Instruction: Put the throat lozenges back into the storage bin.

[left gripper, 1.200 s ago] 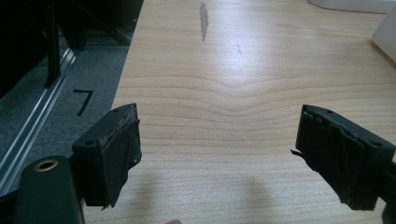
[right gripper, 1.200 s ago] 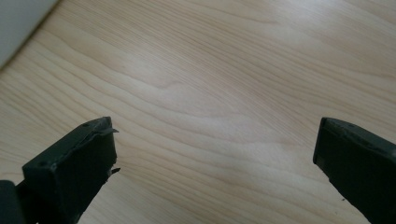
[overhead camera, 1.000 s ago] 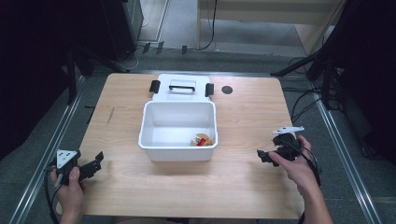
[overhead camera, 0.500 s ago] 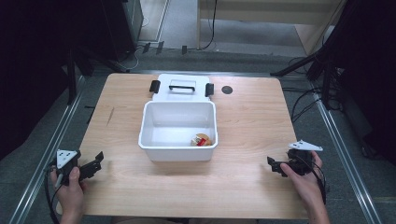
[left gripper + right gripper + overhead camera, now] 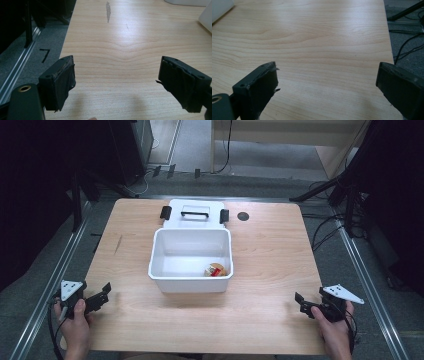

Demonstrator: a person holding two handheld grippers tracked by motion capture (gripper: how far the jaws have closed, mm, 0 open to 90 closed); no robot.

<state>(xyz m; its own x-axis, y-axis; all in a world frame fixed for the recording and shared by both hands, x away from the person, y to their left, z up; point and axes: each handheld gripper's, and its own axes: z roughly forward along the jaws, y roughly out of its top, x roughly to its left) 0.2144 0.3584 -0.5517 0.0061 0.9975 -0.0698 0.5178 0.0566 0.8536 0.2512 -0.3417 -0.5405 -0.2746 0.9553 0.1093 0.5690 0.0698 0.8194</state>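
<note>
Moved: my right gripper (image 5: pixel 306 306) has drawn back to the wooden table's (image 5: pixel 270 250) 4 o'clock corner.
Grippers: both spread wide, empty; left gripper (image 5: pixel 100 296) at 8 o'clock.
Centre: white rectangular plastic bin (image 5: pixel 191 261) holding small red-and-yellow item (image 5: pixel 215 270).

A rectangular light wooden table (image 5: pixel 270 255) with a pale grain stands on grey carpeted floor (image 5: pixel 345 270). Silver metal rails (image 5: pixel 52 280) run along the floor on both sides of it. Black cables (image 5: pixel 325 232) trail at the right, and dark black stands (image 5: pixel 75 195) loom at the left.
</note>
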